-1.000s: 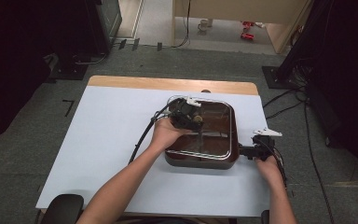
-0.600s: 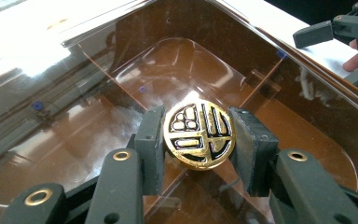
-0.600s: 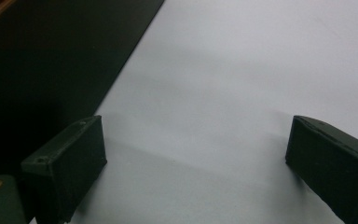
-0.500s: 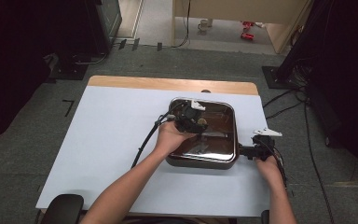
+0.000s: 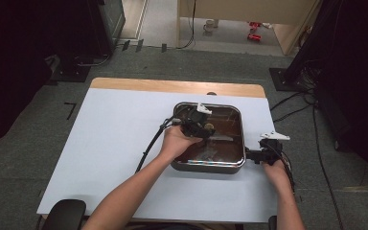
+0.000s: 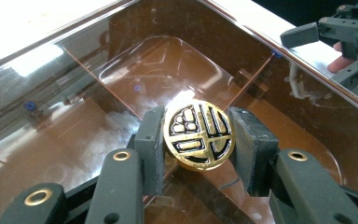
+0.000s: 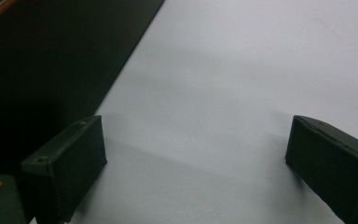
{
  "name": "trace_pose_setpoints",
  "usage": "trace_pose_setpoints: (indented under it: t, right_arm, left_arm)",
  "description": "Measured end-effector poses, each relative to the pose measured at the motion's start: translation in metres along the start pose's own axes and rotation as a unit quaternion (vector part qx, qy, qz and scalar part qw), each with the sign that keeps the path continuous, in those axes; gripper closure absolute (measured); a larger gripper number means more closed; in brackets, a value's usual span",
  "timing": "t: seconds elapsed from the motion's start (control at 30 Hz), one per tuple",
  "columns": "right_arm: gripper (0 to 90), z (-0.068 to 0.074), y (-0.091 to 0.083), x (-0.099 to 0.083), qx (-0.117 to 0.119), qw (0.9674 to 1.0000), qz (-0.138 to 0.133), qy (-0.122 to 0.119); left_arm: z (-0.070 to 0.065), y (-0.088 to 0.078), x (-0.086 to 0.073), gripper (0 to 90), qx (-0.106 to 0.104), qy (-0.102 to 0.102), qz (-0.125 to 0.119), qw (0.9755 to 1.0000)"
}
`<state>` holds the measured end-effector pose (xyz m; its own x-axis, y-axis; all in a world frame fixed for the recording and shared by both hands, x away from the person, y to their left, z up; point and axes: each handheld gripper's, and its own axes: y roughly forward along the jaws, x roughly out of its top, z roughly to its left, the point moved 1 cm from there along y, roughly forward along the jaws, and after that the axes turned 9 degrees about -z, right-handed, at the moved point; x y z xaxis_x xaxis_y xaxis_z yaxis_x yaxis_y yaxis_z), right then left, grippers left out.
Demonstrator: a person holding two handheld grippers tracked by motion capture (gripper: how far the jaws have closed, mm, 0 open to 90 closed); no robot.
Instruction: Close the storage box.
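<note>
Knob (image 6: pixel 199 135): gold-patterned, at the glass lid's (image 5: pixel 220 129) centre — my left gripper (image 6: pixel 199 140) clamps it.
Right gripper (image 7: pixel 191 163): jaws wide, at the pan's (image 5: pixel 208 166) 3 o'clock over the desk (image 5: pixel 105 139).

Light falls from above onto the table (image 5: pixel 115 143), which reads pale and evenly lit, while the floor around it sinks into near-black at both sides. The high view is soft and low in detail. In the left gripper view, white glare streaks the glass lid (image 6: pixel 98 93) up and left of the sharp gold knob (image 6: pixel 199 135); the far corner blurs. The right gripper view is dim, with soft shadows under the black pads (image 7: pixel 70 163).
</note>
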<state>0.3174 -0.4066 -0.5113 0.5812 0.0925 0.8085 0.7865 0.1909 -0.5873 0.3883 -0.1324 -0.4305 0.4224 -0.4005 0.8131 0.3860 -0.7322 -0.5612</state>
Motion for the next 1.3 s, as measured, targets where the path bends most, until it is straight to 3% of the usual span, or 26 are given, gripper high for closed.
trace_pose_setpoints:
  t: [0.53,0.63,0.77,1.17,1.3]
  right_arm:
    - [4.4,0.000,0.000,0.000,0.000,1.0000,0.000,0.000]
    - [4.4,0.000,0.000,0.000,0.000,1.0000,0.000,0.000]
    - [4.4,0.000,0.000,0.000,0.000,1.0000,0.000,0.000]
    - [4.4,0.000,0.000,0.000,0.000,1.0000,0.000,0.000]
    - [4.4,0.000,0.000,0.000,0.000,1.0000,-0.001,0.000]
  left_arm:
    - [0.002,-0.004,0.001,57.2,-0.005,0.003,-0.012,0.9999]
    - [0.005,-0.011,0.005,55.2,-0.012,-0.006,-0.027,0.9996]
    - [0.008,-0.015,0.005,52.6,-0.016,-0.009,-0.021,0.9996]
    - [0.012,-0.040,0.002,38.6,-0.017,0.028,-0.008,0.9994]
    - [0.021,-0.053,-0.004,37.6,-0.024,0.013,-0.019,0.9995]
